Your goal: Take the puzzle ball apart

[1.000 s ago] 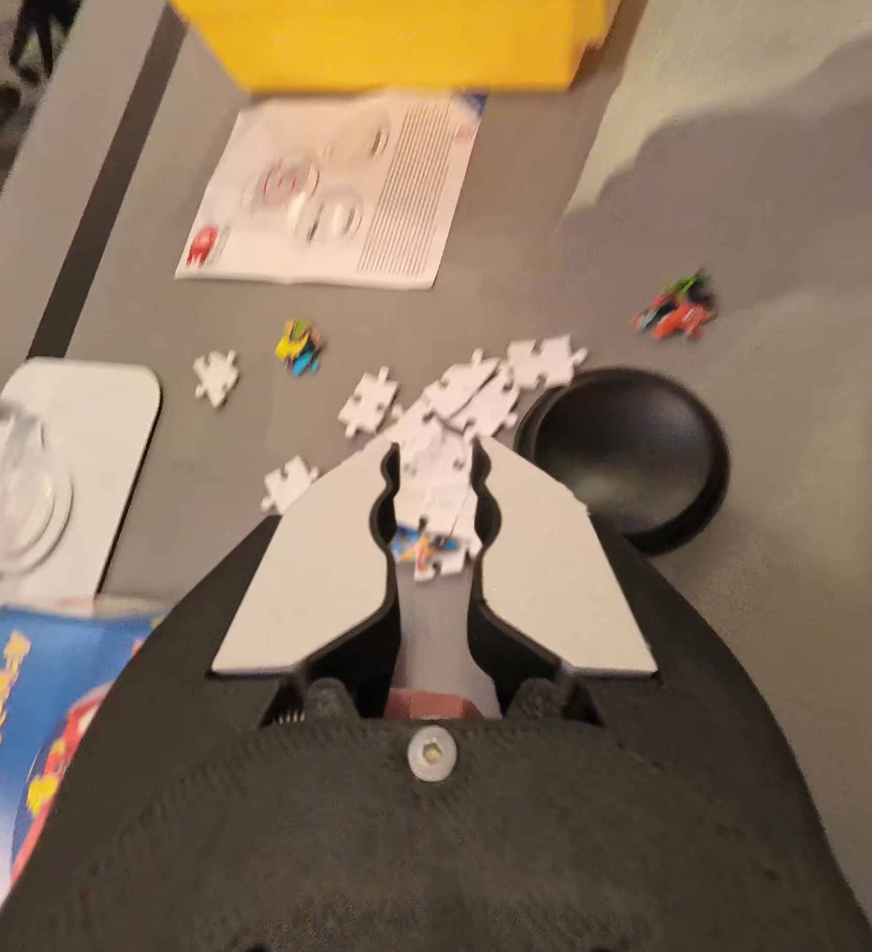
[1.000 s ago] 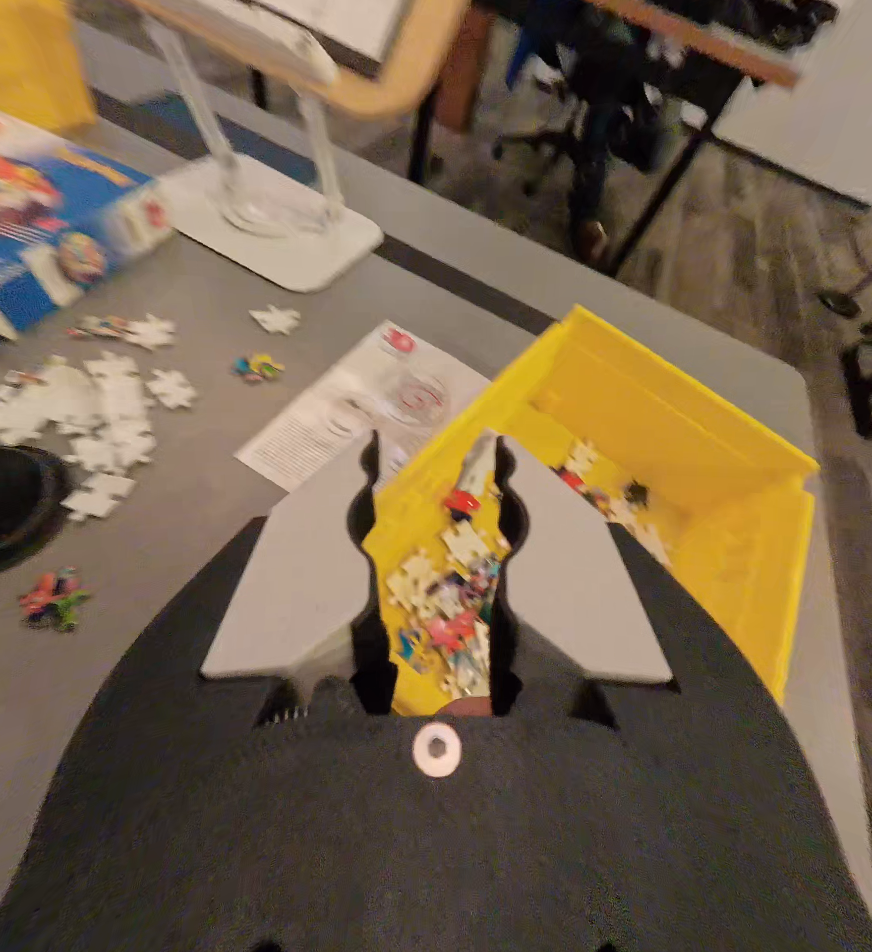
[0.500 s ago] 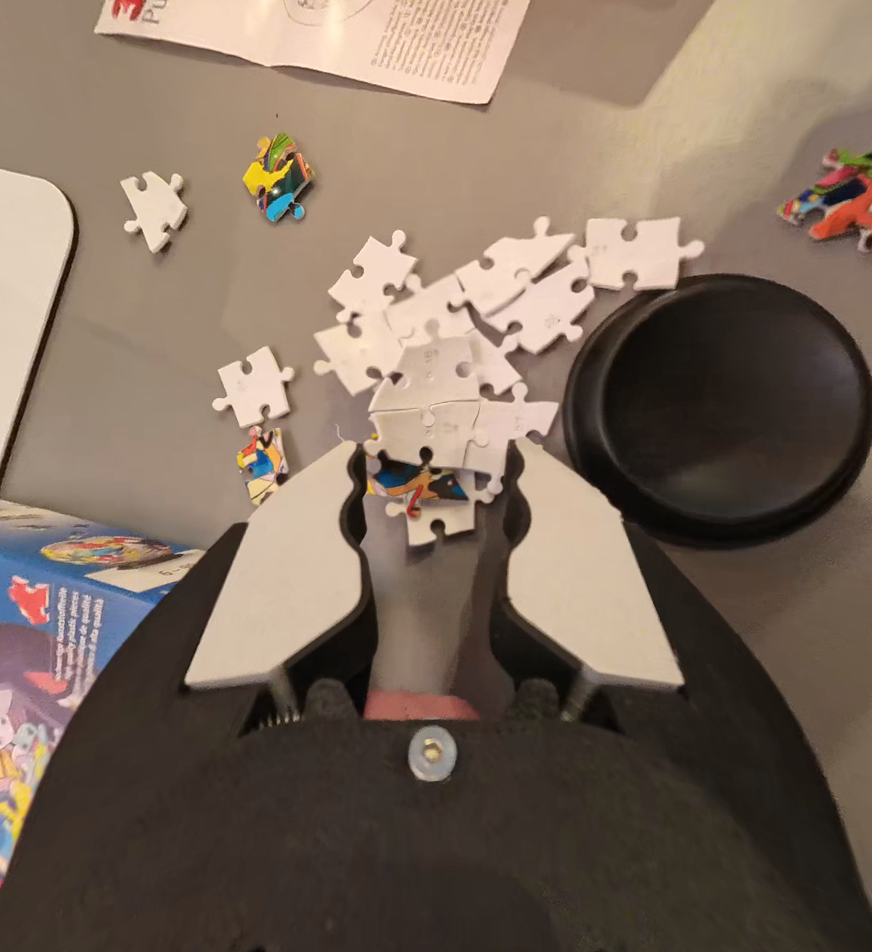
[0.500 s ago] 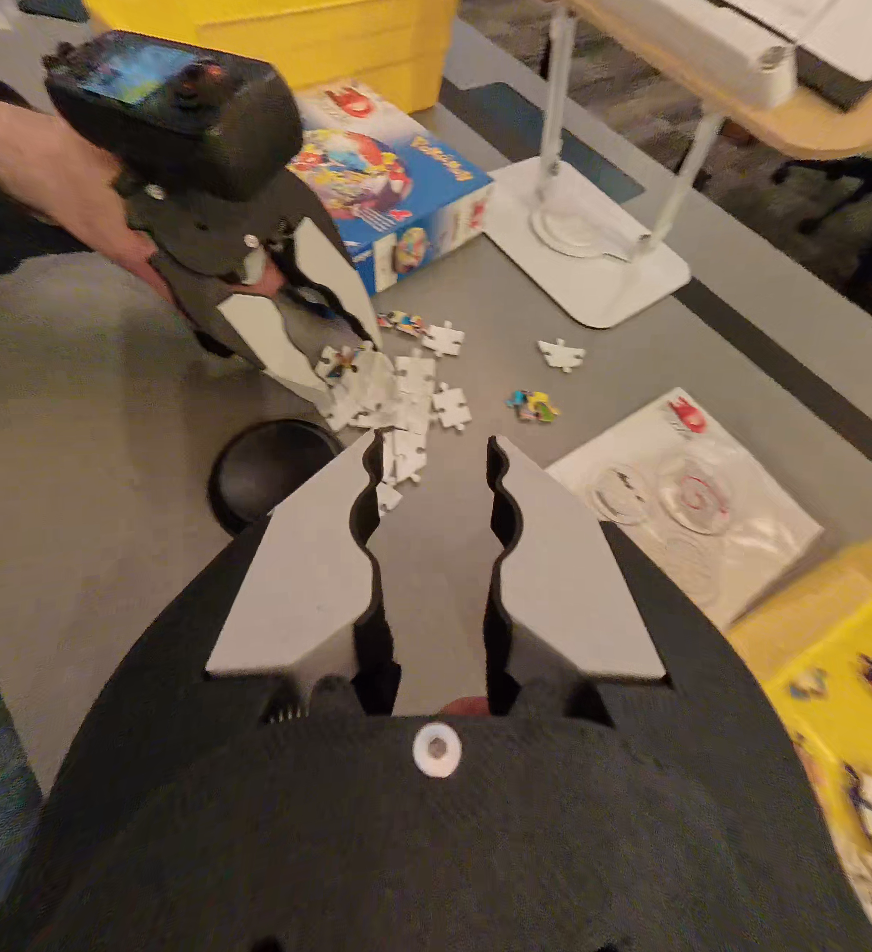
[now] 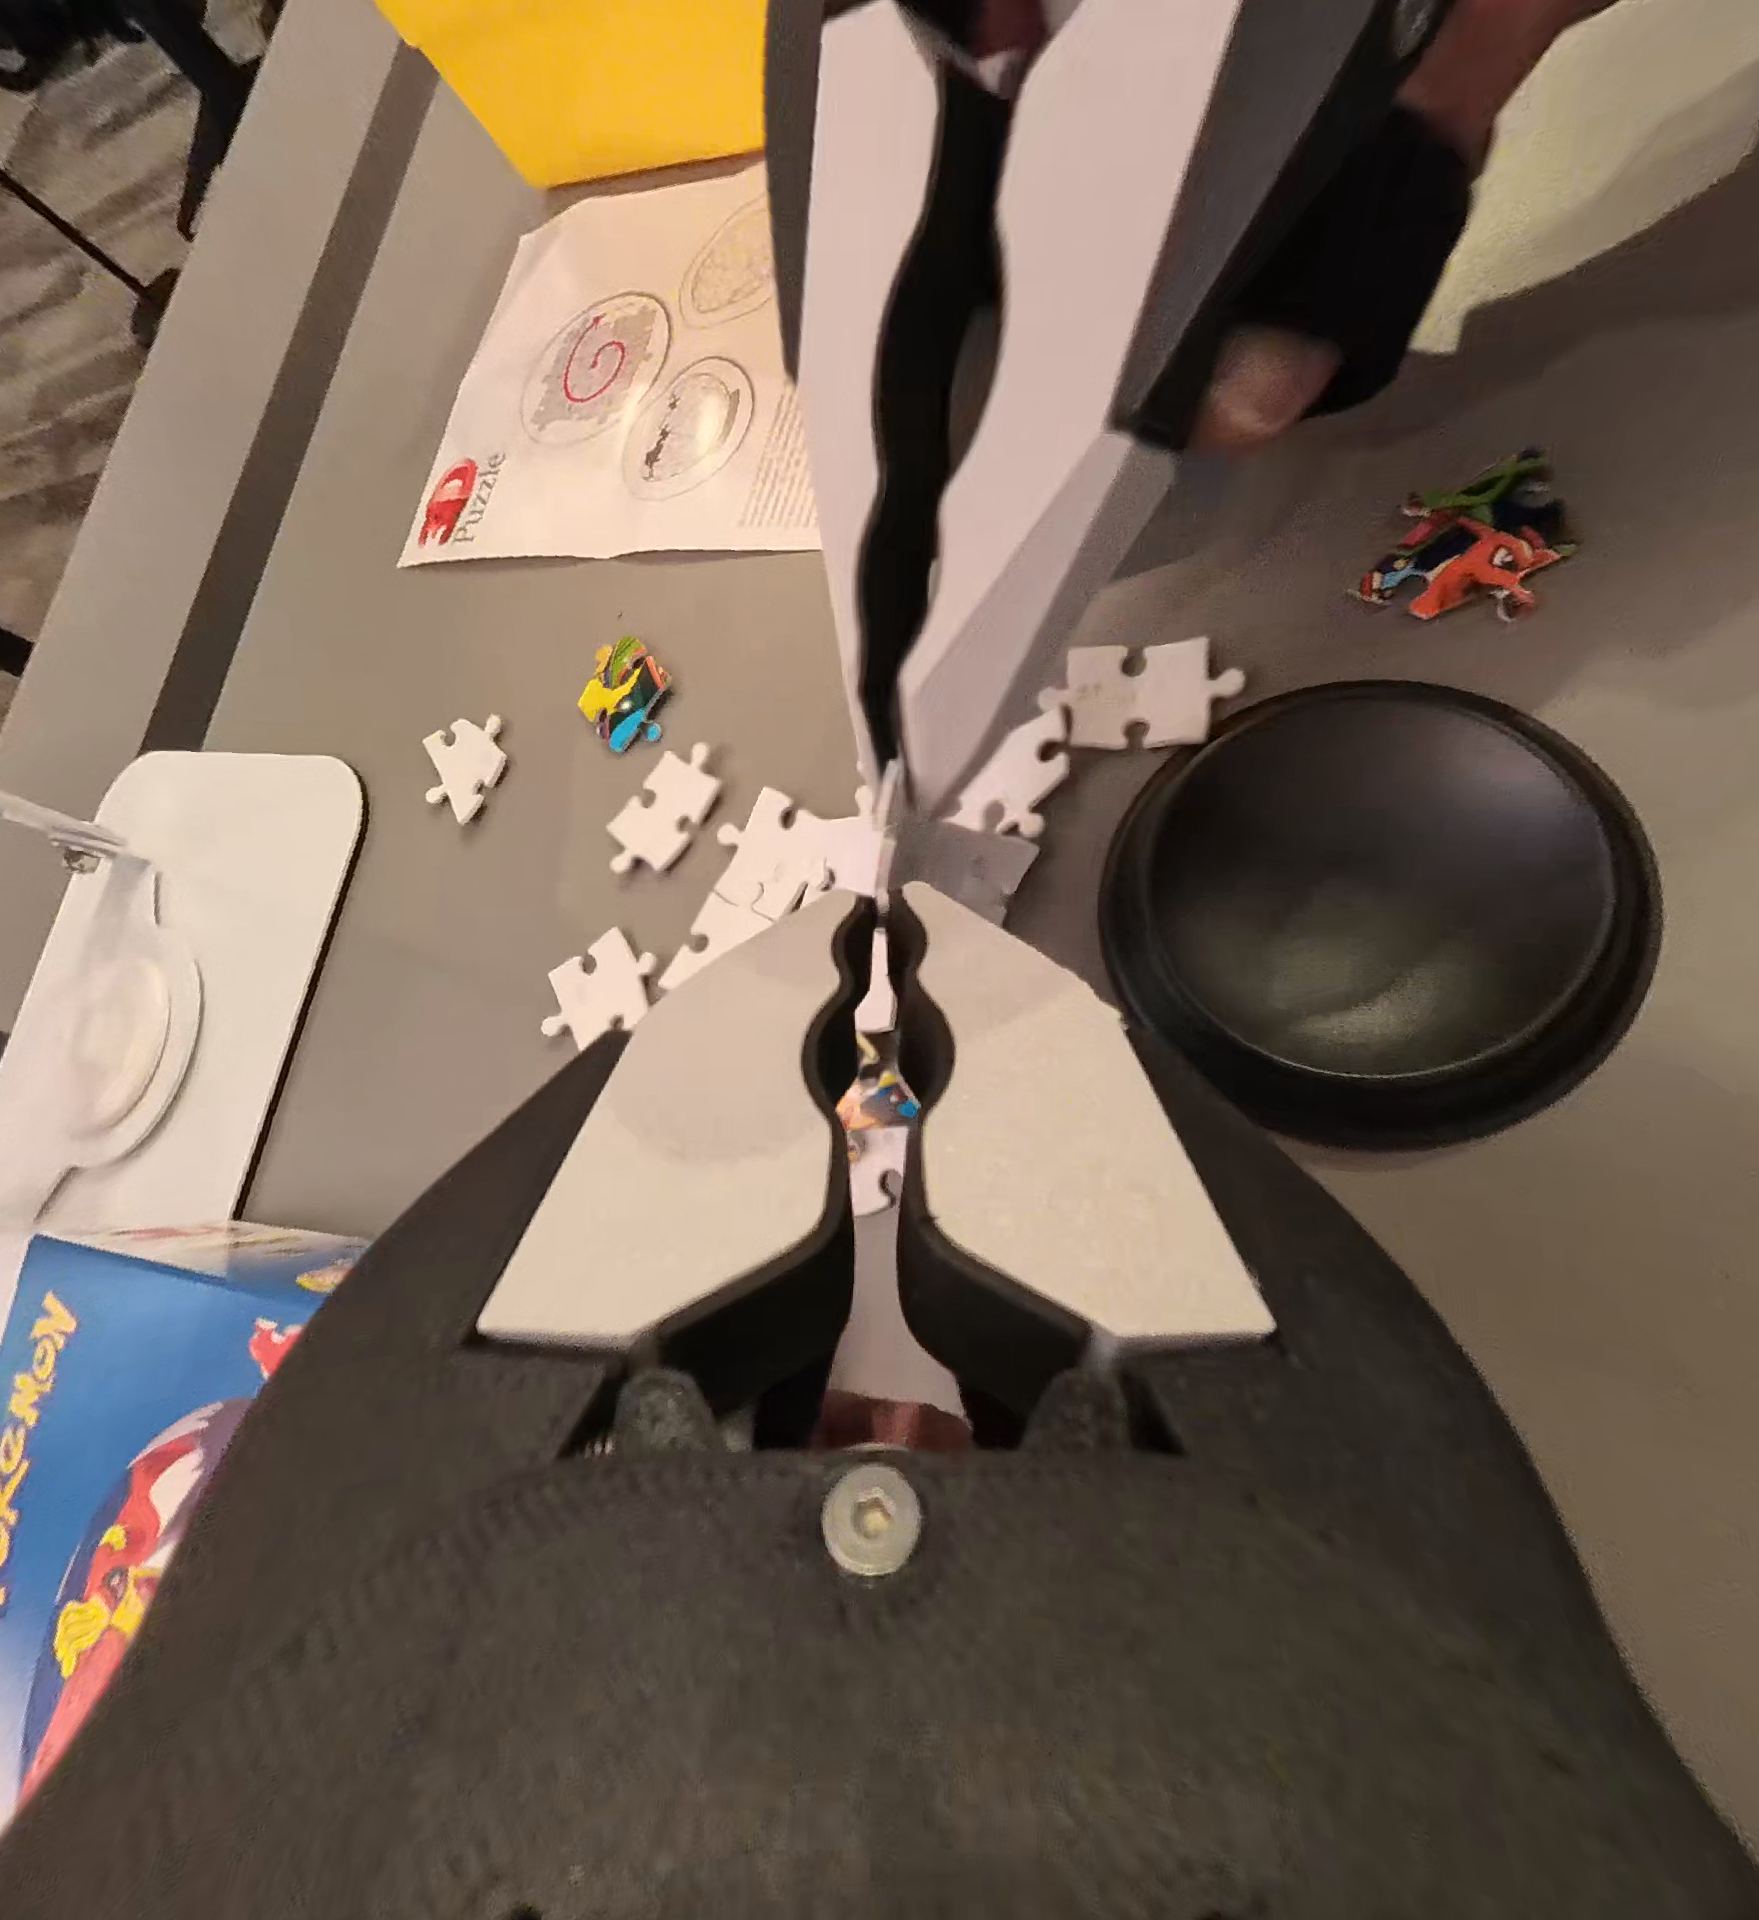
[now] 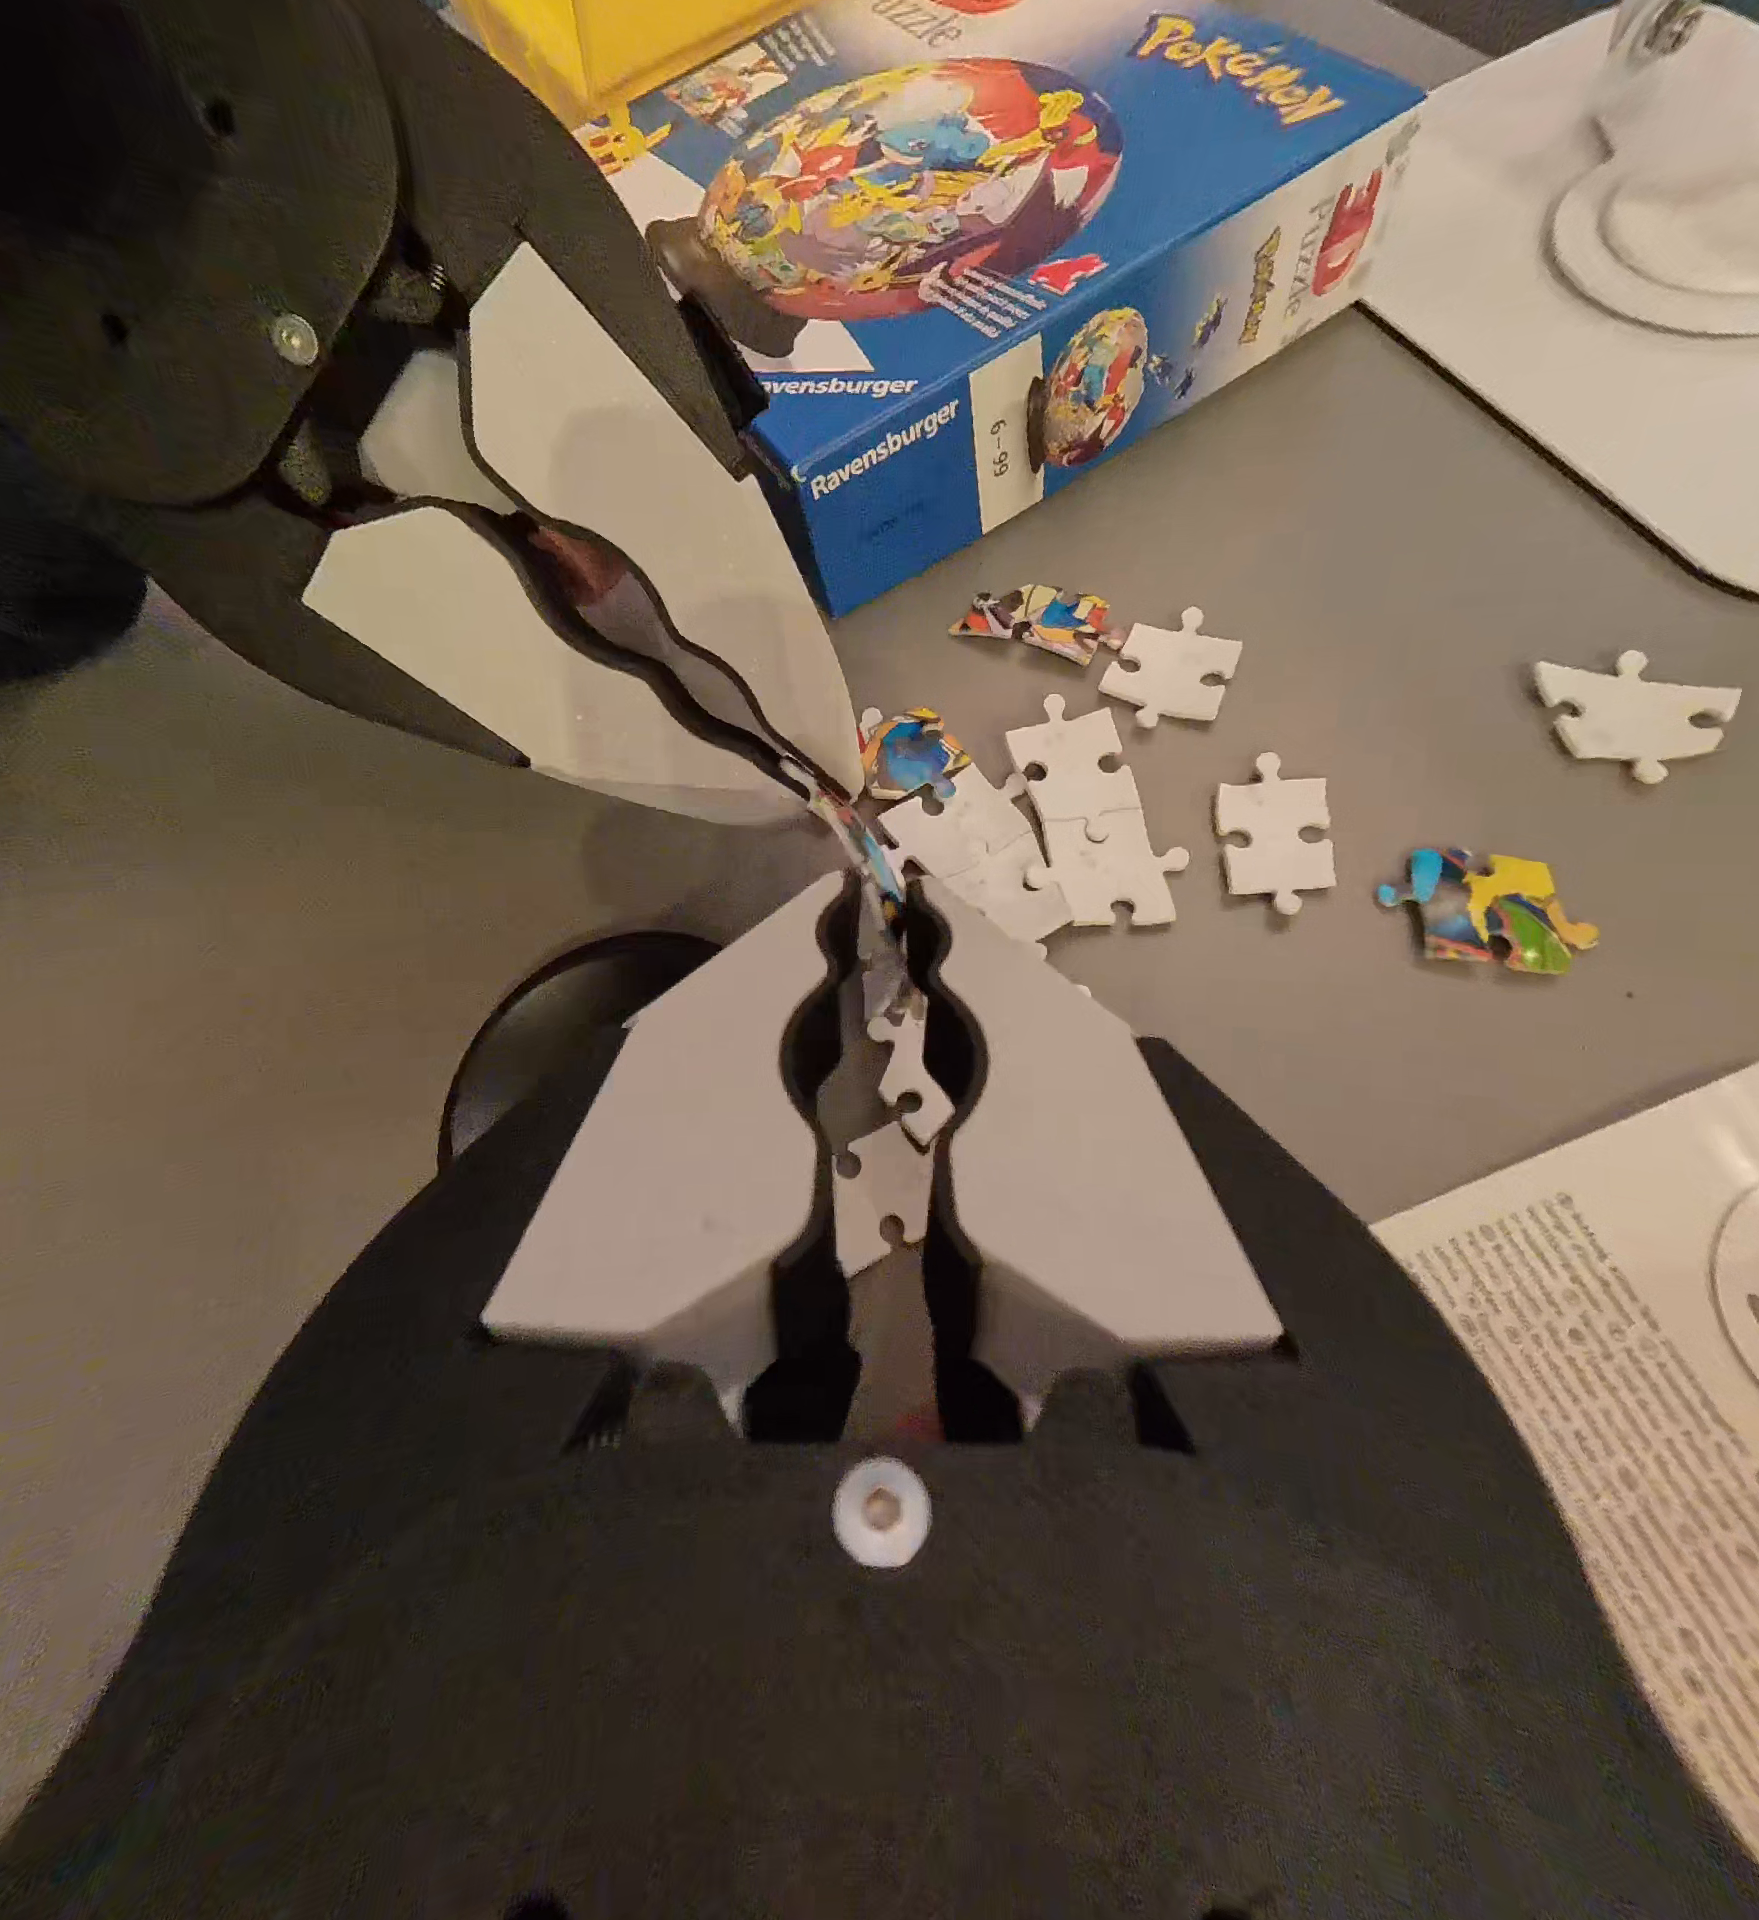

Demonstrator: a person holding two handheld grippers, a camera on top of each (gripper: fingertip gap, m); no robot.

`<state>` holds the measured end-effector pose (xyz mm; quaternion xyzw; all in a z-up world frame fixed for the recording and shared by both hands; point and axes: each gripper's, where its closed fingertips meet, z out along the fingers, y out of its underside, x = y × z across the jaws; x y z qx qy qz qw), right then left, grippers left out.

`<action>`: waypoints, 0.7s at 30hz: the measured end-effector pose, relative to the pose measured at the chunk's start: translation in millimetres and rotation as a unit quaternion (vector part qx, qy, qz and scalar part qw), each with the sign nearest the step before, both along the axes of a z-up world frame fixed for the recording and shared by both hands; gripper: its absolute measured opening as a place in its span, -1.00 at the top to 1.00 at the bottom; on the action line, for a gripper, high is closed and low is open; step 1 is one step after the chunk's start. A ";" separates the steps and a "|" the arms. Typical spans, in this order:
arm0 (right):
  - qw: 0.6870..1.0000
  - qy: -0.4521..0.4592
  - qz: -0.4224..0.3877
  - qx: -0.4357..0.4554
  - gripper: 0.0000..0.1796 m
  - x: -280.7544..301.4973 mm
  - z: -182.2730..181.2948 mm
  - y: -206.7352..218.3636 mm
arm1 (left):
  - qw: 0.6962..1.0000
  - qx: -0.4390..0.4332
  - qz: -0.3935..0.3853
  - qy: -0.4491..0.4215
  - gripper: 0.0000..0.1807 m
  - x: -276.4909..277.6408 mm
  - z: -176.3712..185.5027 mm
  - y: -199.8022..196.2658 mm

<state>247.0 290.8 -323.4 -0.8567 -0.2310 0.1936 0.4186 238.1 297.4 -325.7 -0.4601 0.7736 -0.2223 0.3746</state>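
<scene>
Left wrist view, read from its own tips outward: the left gripper (image 5: 887, 902) has its two grey fingers pressed nearly together on a small joined fragment of curved puzzle-ball pieces (image 5: 880, 1101), printed in colour on one face and white on the other, which stands on edge in the slot between the fingers and runs back toward six o'clock. Straight ahead at twelve o'clock the right gripper (image 5: 890, 774) comes in tip to tip and pinches the far end of the same fragment, so the long axis of the piece runs from one set of tongs to the other. Right wrist view confirms this: the right gripper (image 6: 880, 894) is clamped on the white lower part of the fragment (image 6: 890, 1049), and the left gripper (image 6: 821, 790) bites its coloured upper edge from ten o'clock. Both tongs are equally close, each on its own end, so the coming move is probably a pull or twist apart along that shared line to break a joint between them; which joint will give cannot be told. Just beyond the tips, from eleven to one o'clock in the left view, loose white puzzle pieces (image 5: 662, 812) lie scattered on the grey table (image 5: 1633, 1299), with a round black plastic stand (image 5: 1384, 920) at two o'clock. Farther off lie a folded paper instruction sheet (image 5: 646, 416) and a yellow plastic bin (image 5: 594, 73).
</scene>
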 end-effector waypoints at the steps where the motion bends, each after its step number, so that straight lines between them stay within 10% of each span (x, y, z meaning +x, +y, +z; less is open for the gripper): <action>1: 1.000 -0.010 0.006 0.004 0.96 -0.3 -0.3 0.5 | 1.000 -0.005 -0.005 0.002 0.98 -0.8 -0.1 -1.0; 10: 0.997 0.039 -0.007 0.069 1.00 -10.8 35.0 -5.0 | 0.982 -0.186 -0.012 -0.022 0.93 3.8 18.9 -13.8; 21: 0.963 -0.104 -0.169 0.184 1.00 46.7 104.2 -16.4 | 0.975 -0.213 0.057 -0.034 0.97 8.0 28.7 -10.9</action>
